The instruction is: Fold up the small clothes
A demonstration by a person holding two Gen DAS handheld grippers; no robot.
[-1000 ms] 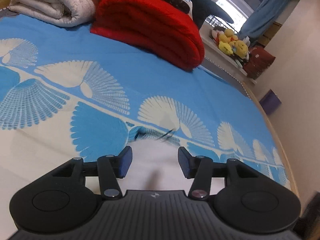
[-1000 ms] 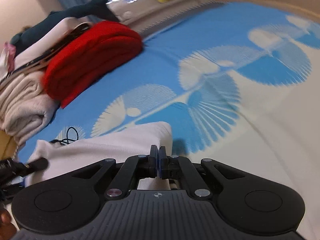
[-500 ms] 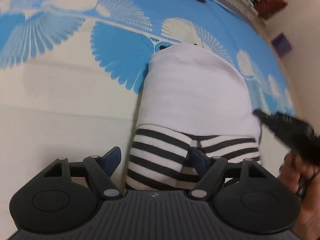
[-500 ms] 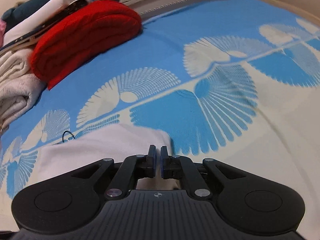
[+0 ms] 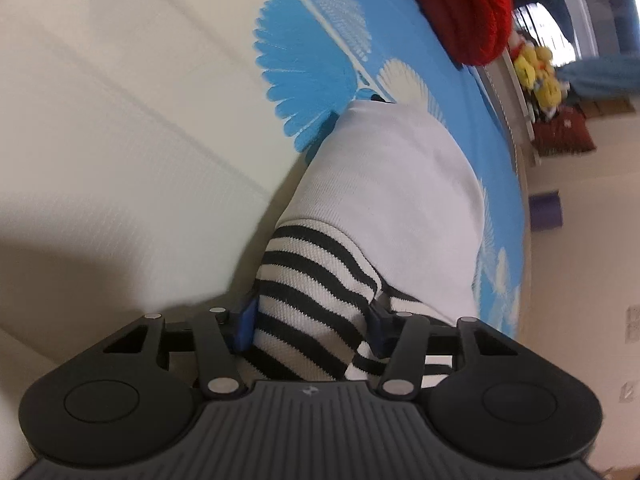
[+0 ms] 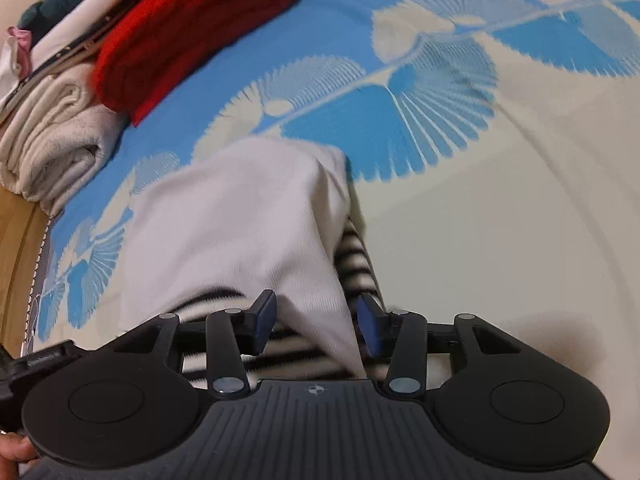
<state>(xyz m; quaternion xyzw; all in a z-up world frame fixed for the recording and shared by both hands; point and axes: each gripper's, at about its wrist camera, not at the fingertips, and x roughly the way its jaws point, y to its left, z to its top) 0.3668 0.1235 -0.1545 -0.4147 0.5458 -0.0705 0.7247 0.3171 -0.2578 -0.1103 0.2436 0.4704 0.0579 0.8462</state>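
Garment: we saw a small white top (image 5: 396, 184) with black-and-white striped sleeves (image 5: 316, 300) lying folded on the bed, its white body spreading away from us toward 12 o'clock in both wrist views.
Left gripper: our left gripper (image 5: 310, 328) stood over the near end of the garment at 6 o'clock of its view; its jaws had just been closing, and the striped sleeve sat bunched between them, the blue pads pressing its sides.
Right gripper: our right gripper (image 6: 316, 320) had just been opening; its jaws stood apart, with a fold of white cloth and striped fabric (image 6: 356, 256) between them, and the pads did not press on it.
Bed: the bedspread (image 6: 520, 200) was cream with blue fan shapes, blue toward 12 o'clock.
Red blanket: a folded red blanket (image 6: 192, 24) lay at 11 o'clock in the right view, well apart from the garment.
Pale blanket: a rolled cream blanket (image 6: 52, 140) sat just beside the red one, at 9 o'clock.
Toys: yellow soft toys (image 5: 536, 72) showed at 2 o'clock in the left view, off the bed.
Hand: part of a hand (image 6: 12, 452) appeared at 8 o'clock in the right view.
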